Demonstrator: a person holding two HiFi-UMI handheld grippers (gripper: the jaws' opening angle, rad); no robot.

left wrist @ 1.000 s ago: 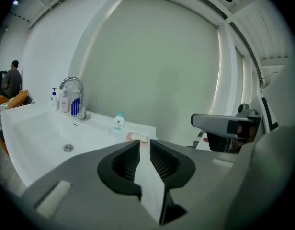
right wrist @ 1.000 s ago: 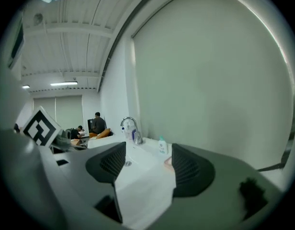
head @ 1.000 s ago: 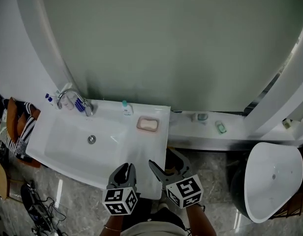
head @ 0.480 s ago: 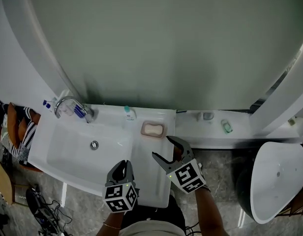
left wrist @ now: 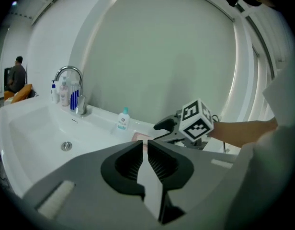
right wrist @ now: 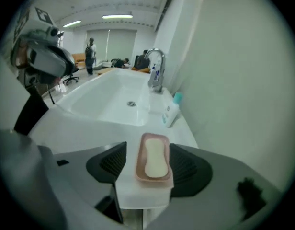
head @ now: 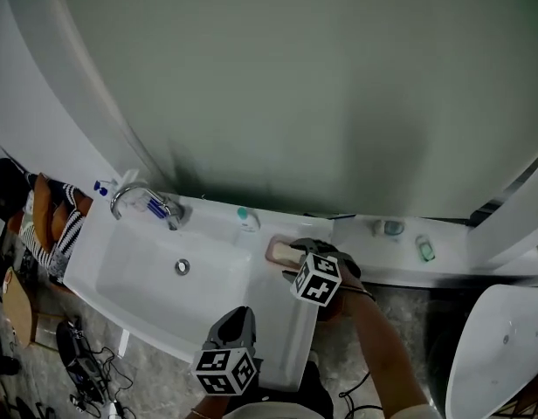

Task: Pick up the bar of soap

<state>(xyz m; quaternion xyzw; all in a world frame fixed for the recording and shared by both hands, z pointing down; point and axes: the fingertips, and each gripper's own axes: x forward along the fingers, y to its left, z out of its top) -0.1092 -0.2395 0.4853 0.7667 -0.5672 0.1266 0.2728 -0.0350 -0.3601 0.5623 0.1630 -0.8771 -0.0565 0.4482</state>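
Both tongs are empty: the right tongs (head: 295, 253) gape wide astride the pink soap dish (right wrist: 140, 170) on the white worktop (right wrist: 85, 128) beside the sink (right wrist: 97, 102), the bar of soap (right wrist: 156, 158) lying in that dish between the jaws, while the left tongs (left wrist: 143, 158) are narrowed to a slit near the worktop's front edge.

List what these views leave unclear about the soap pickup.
- Right gripper view: the right gripper's open jaws flank the soap dish and bar of soap, but contact cannot be judged.
- Head view: that gripper covers the soap; only the dish's edge shows.
- Left gripper view: the left gripper's jaws hide most of the dish.
- The bottle label: too small.
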